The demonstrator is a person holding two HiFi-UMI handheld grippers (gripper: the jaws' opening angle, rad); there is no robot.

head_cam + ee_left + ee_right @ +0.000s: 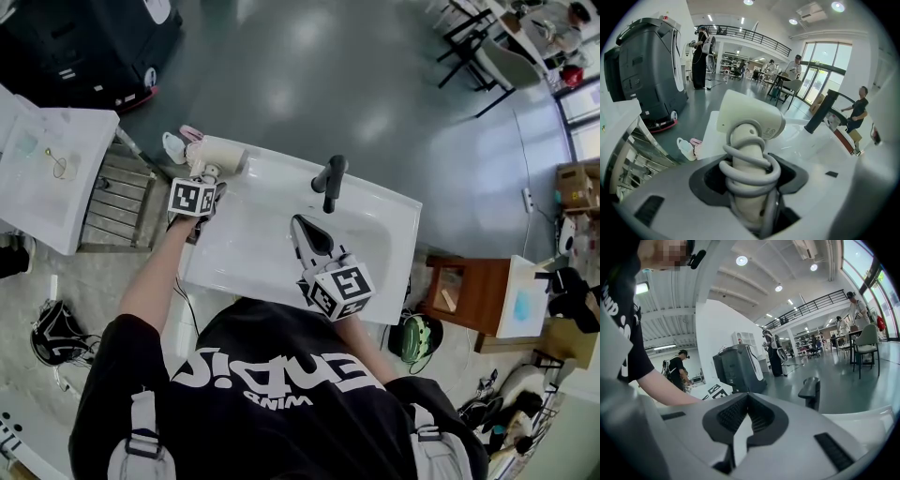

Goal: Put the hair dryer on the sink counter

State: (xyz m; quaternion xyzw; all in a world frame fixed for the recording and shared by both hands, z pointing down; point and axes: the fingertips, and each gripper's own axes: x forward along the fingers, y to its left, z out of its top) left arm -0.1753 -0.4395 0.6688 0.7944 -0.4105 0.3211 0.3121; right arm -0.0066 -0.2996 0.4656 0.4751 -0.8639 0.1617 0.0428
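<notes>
Fingers of left gripper [749,176] clamped on the handle of the hair dryer [749,117], part-way apart, with the grey cord [751,165] coiled round the handle between them. Head view: dryer at the 10 o'clock corner of the white sink tabletop [267,178]; contact with the surface not discernible. Black faucet [330,180] at 12 o'clock of the basin [253,248]. Right gripper [305,230] over the basin, at 6 o'clock of the faucet, pointing toward 11 o'clock. Its fingers are closed tip to tip, nothing between.
</notes>
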